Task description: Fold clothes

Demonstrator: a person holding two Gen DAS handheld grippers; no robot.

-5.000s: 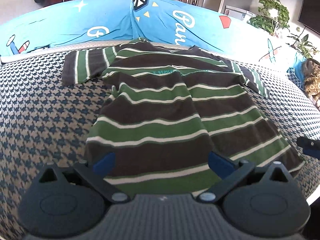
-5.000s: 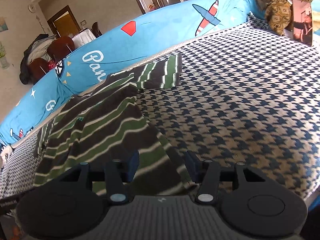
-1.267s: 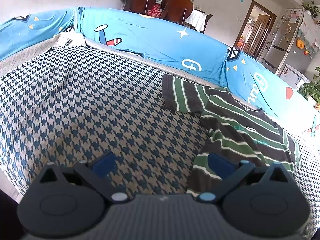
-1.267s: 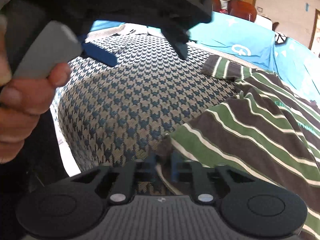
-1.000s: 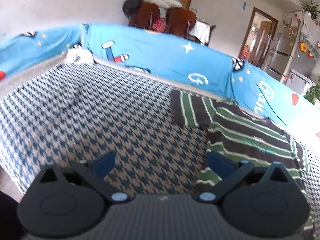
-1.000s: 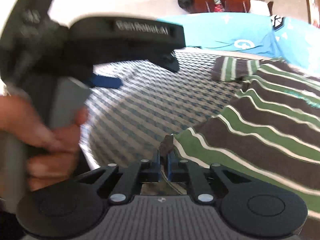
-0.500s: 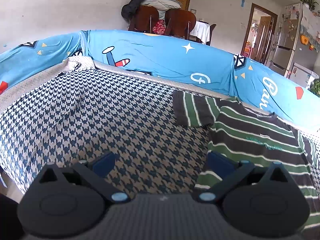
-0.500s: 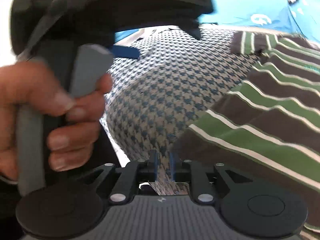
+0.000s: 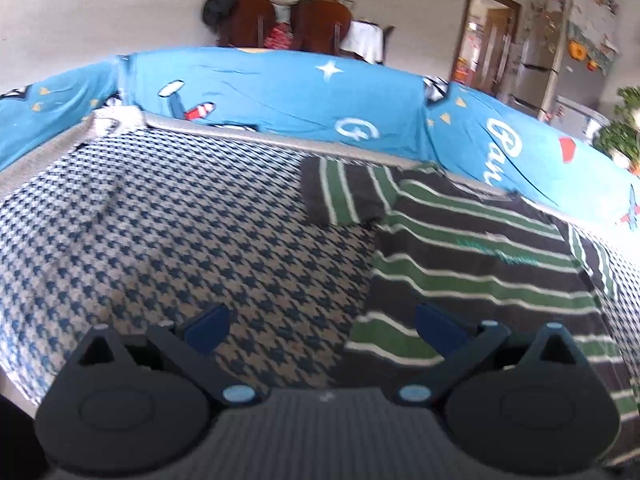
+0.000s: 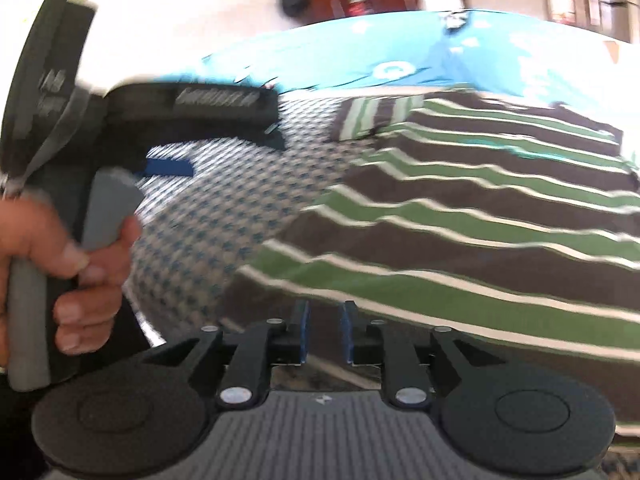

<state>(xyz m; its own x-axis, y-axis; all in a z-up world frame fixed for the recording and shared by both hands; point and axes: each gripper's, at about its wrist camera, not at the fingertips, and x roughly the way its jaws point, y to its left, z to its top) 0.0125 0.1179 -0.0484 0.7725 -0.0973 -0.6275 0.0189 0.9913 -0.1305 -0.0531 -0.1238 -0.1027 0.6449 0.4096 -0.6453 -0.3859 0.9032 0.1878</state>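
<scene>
A dark brown and green striped T-shirt (image 9: 480, 264) lies spread on the houndstooth bed cover (image 9: 180, 240), one short sleeve (image 9: 340, 196) sticking out to the left. My left gripper (image 9: 322, 328) hangs open and empty over the cover, its right finger (image 9: 438, 328) above the shirt's near left hem corner. My right gripper (image 10: 325, 332) is low over the shirt (image 10: 480, 248) at that hem; its jaws are opening, a narrow gap shows between the pads, and the cloth lies loose beneath them. A hand (image 10: 80, 248) holds the left gripper's grey handle at the left of the right wrist view.
A blue cartoon-print bumper (image 9: 280, 96) walls the bed's far side. Behind it stand brown chairs piled with clothes (image 9: 280, 20), a doorway (image 9: 484, 40) and a fridge (image 9: 568, 60). The bed's near left edge (image 10: 144, 320) drops off beside the right gripper. Both views are motion-blurred.
The right gripper, shut on the shirt's hem corner a second ago, has parted its jaws and the corner has dropped flat. The left gripper shifted a little towards the shirt, still open.
</scene>
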